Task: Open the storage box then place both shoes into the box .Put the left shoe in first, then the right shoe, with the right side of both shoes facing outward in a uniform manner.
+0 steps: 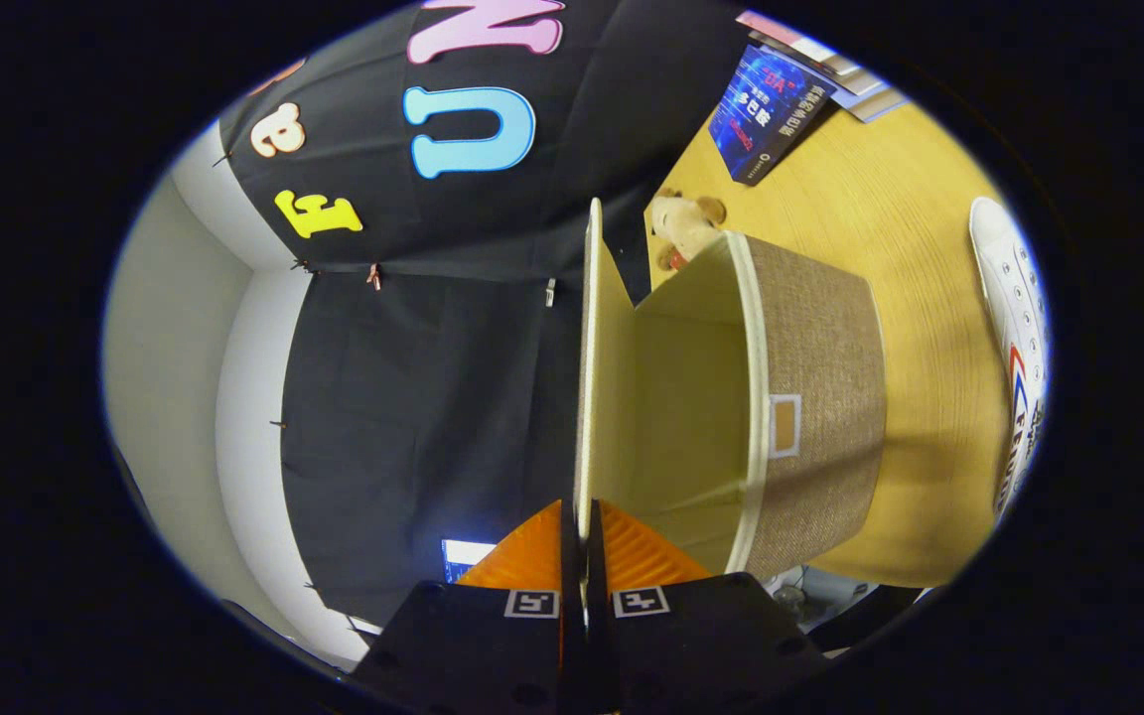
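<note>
The storage box [820, 397], woven beige outside and pale yellow inside, is seen open on the wooden table [910, 238]. Its lid [589, 367] is held raised, pinched between the gripper [582, 536] fingers. A white shoe [1014, 328] lies beyond, near the table edge.

You see the storage box [820, 397] in coarse woven cloth, its lid [589, 367] smooth and matt inside. Your claw [582, 526] pinches that lid; the counter [890, 218] is smooth wood grain
</note>
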`<state>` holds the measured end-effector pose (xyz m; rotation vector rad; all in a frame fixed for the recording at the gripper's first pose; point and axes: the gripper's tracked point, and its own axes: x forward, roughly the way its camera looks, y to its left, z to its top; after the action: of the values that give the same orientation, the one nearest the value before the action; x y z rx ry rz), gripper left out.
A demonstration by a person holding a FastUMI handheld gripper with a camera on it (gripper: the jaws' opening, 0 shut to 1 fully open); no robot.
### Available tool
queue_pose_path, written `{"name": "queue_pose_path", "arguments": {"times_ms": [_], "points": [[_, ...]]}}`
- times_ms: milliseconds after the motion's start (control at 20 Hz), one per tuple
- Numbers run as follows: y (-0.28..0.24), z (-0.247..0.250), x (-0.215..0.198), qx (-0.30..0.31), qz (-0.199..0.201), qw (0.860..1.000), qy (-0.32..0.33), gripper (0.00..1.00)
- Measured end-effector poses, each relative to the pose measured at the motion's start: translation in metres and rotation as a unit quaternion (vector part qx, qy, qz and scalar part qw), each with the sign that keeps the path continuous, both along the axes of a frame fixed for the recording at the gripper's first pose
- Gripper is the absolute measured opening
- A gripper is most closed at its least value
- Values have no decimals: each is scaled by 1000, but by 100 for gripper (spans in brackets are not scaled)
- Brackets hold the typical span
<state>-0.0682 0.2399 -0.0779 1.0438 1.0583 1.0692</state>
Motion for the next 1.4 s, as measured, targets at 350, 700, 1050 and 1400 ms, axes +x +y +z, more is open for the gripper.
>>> {"name": "queue_pose_path", "arguments": {"times_ms": [350, 700, 1050, 1400], "points": [[57, 48, -4, -43, -7, 998, -35, 5], [135, 82, 0, -60, -21, 997, -41, 8], [229, 81, -10, -76, -14, 996, -46, 8], [312, 24, -32, -136, 35, 987, -80, 10]]}}
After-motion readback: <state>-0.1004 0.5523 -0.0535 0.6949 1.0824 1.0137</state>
